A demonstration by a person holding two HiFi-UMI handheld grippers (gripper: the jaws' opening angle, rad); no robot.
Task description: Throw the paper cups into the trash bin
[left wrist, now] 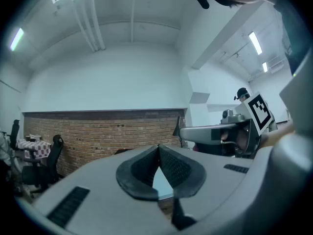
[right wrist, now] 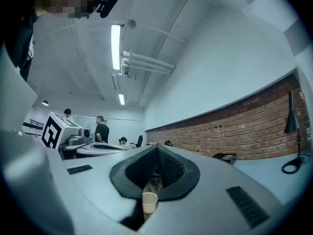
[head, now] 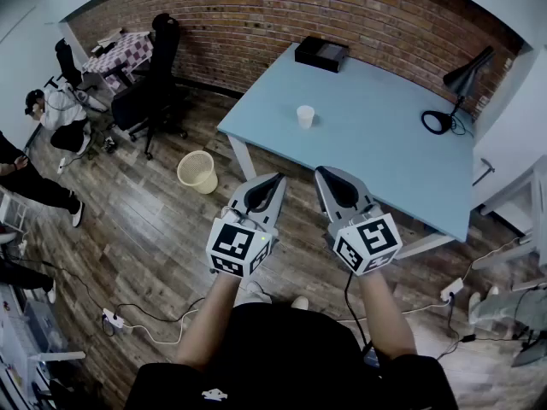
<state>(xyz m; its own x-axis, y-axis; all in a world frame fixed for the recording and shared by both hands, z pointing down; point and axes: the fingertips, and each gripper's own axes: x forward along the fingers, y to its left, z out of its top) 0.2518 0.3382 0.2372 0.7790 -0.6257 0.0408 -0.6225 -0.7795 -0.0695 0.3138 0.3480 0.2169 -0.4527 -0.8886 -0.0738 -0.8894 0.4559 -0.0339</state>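
A brick-walled room (head: 282,15) with a wood floor (head: 154,229) holds a light blue table (head: 385,143). One white paper cup (head: 305,116) stands upright toward the table's left edge, nearer its front-left corner. A pale wastebasket (head: 197,171) sits on the floor just off that corner. The left gripper (head: 272,178) and right gripper (head: 323,172) are held level side by side in front of the table, each with its jaws closed together and holding nothing.
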